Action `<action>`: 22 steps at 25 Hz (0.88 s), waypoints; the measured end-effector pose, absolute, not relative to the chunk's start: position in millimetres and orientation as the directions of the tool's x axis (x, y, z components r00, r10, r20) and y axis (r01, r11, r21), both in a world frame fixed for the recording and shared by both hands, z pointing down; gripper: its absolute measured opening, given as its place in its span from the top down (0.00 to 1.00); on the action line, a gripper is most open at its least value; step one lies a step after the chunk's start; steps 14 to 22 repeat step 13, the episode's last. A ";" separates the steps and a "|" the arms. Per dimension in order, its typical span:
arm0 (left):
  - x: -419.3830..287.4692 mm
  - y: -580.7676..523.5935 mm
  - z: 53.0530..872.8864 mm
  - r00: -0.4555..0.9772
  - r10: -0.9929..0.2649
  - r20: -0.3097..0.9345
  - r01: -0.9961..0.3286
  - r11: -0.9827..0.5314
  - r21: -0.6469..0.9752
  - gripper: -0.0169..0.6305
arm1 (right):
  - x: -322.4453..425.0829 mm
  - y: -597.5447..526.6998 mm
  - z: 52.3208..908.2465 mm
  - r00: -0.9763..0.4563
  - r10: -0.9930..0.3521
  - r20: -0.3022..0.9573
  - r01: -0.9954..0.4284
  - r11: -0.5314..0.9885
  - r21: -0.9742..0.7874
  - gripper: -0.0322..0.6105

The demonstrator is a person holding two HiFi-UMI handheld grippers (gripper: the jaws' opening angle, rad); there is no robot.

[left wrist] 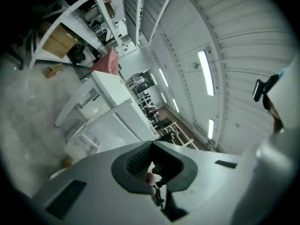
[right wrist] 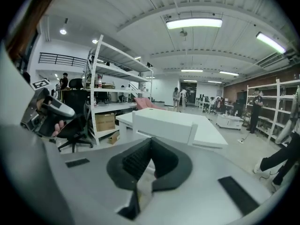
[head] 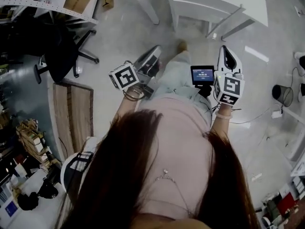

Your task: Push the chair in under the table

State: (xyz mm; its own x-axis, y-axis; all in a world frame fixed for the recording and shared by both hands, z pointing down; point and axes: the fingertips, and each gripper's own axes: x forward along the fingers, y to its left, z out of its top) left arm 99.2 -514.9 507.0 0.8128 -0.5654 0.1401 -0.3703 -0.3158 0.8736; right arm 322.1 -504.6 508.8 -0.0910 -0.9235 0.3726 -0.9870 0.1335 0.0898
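Chair [right wrist: 161, 123]: white, at 12 o'clock from the person, back upright and close against the near edge of the surface [right wrist: 213, 136]; apparently tucked in as the task wants. Seat hidden behind the back, so depth underneath only a guess.
Surface: white, bare on the parts in view, legs planted on the pale floor [head: 124, 37] beyond the person's feet.
Left tongs [head: 155, 51]: pressed together, nothing pinched; rolled onto one side, tip aimed toward 1 o'clock, well apart from the chair.
Right tongs [head: 225, 51]: pressed together too, nothing between them; aimed at 12 o'clock, roughly level, well apart from the chair.
Reason for the hold: pushing a chair takes a blunt nose rather than a pinch, so closed tongs suit the job; carried close to the body, clear of the furniture.
Stage: fits a chair already pushed home with both hands drawn away; whether this task put it there, not readable from one moment.
Bystander items: black office chair [head: 62, 51] at 10 o'clock beside shelving, no part in this.
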 end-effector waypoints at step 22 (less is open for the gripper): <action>-16.3 -418.4 560.4 0.760 -0.506 0.408 -0.567 -0.206 0.798 0.96 | 252.0 -481.3 535.6 -0.148 -0.901 0.407 -0.987 0.158 -0.010 0.92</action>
